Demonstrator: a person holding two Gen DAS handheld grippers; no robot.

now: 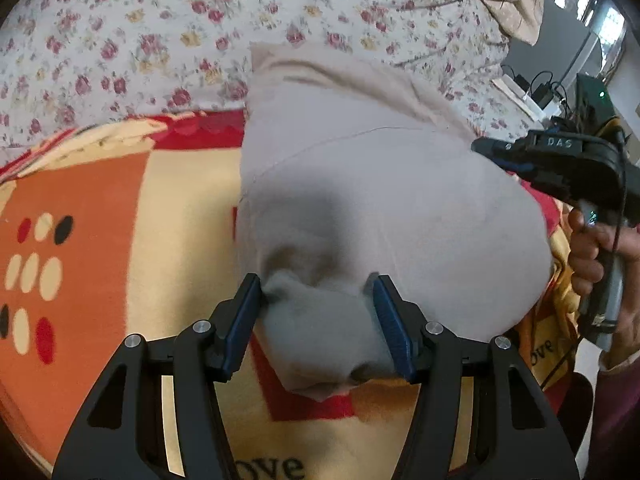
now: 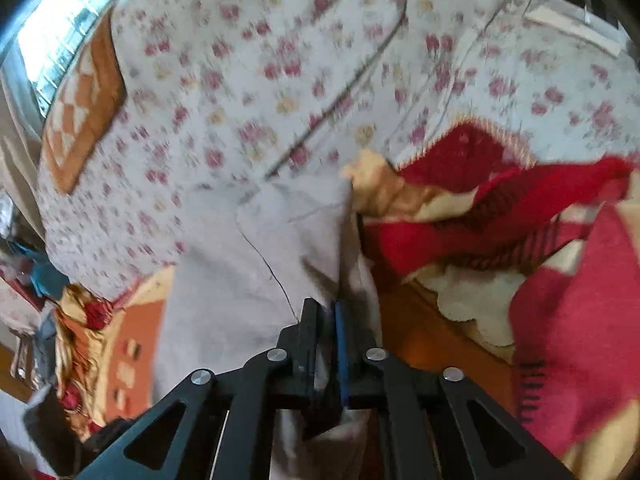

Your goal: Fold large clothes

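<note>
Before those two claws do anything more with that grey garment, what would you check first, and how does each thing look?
1. Left gripper on the grey garment: a bunch of cloth sits between its fingers, jaws fairly wide; whether it is firmly pinched, cannot tell.
2. Right gripper on the garment: jaws nearly together with cloth between them, ok.
3. Garment smooth: not ok, it bulges and is bunched at the left gripper.
4. Surface under it flat: not ok, the patterned blanket is rumpled beside the garment.
5. Right wrist view sharp: not ok, blurred.
</note>
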